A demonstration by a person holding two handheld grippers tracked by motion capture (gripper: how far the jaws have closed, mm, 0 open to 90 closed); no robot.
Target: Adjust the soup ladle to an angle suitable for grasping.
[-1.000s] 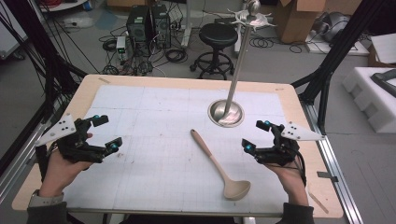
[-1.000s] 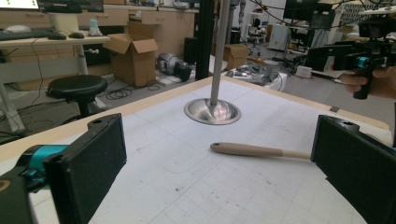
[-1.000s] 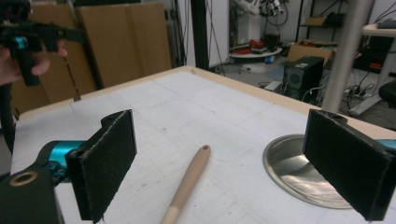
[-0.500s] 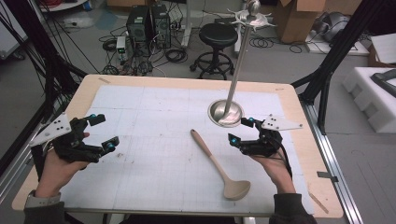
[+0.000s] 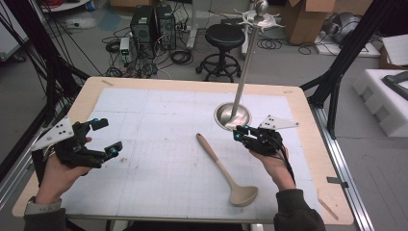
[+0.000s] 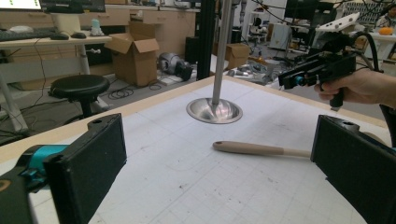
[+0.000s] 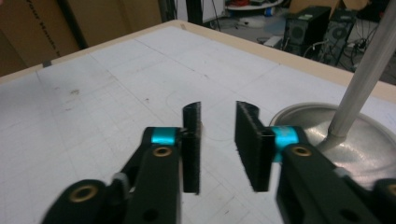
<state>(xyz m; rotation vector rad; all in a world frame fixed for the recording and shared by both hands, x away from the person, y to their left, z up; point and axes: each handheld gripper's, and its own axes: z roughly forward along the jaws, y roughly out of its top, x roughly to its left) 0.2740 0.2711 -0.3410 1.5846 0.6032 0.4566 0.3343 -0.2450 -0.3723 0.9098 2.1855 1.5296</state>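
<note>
A beige wooden ladle [image 5: 222, 167] lies on the white mat, its handle end toward the far left and its bowl near the front edge. My right gripper [image 5: 239, 131] hovers just right of the handle end, beside the metal stand's base. Its jaws have just been closing and now stand a narrow gap apart with nothing between them [image 7: 217, 140]. At the table's left, my left gripper [image 5: 107, 136] is held wide open and empty. Between its jaws in the left gripper view [image 6: 217, 175], the ladle handle [image 6: 257, 149] lies farther off.
A steel stand has a round base [image 5: 226, 113] [image 6: 214, 111] [image 7: 373, 154] and a tall leaning pole [image 5: 246, 62], behind the ladle. A white grid mat [image 5: 159, 144] covers the wooden table. A stool, computers and boxes stand on the floor beyond.
My right gripper has moved left and slightly forward toward the stand base and ladle handle, and its jaws have narrowed. The left gripper and the ladle have not moved.
</note>
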